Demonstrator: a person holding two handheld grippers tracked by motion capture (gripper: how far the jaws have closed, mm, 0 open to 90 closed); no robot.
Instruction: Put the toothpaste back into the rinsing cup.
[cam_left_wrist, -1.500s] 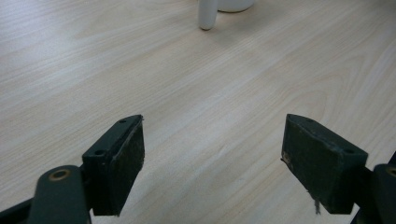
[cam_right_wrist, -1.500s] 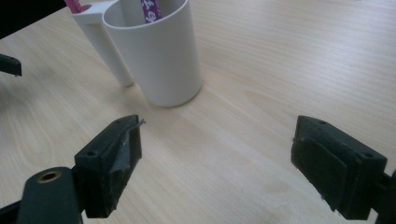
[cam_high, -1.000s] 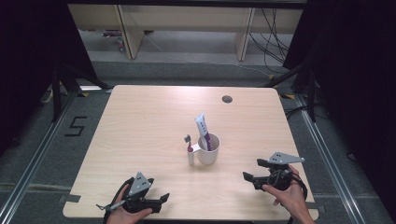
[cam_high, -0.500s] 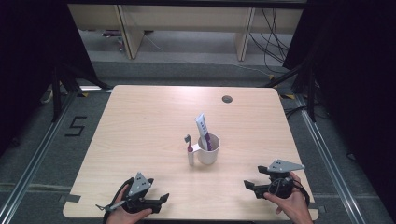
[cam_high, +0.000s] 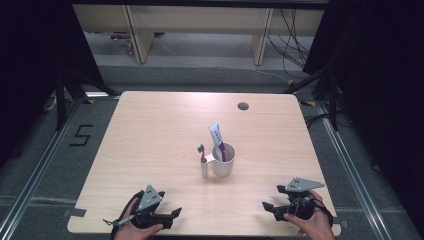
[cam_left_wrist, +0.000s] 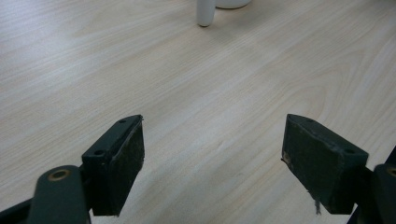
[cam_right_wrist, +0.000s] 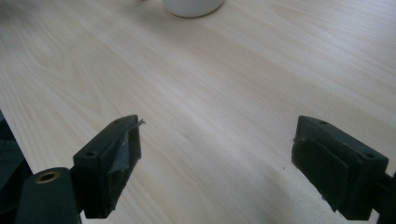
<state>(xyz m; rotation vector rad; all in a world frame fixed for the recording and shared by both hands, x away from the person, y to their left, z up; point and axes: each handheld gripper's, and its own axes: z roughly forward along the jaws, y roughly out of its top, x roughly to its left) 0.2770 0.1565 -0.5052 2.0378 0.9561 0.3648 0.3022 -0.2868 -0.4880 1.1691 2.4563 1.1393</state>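
A white mug (cam_high: 223, 162) is standing upright near the middle of the light wooden worktop (cam_high: 150, 130), its handle pointing toward the near left. Inside it a white toothpaste tube (cam_high: 217, 138) with purple print is leaning toward the far left, its top rising well above the rim, and something purple is showing inside the mug beside the tube. A toothbrush (cam_high: 202, 152) with a purple handle is standing just left of the mug by the handle; whether it is sitting inside the mug or resting against the outside cannot be told. The left claw (cam_high: 170, 216) is resting at the near left edge of the worktop, held in a hand (cam_high: 135, 229), its jaws spread wide with bare wood between them; in the left gripper view the mug's handle (cam_left_wrist: 205, 11) is showing far ahead. The right claw (cam_high: 272, 204) is sitting at the near right edge in the other hand (cam_high: 312, 222), likewise released and grasping nothing, with the mug's base (cam_right_wrist: 192, 6) well ahead of it. Both claws are well apart from the mug. A small dark round grommet (cam_high: 243, 106) is lying in the worktop near its far edge.
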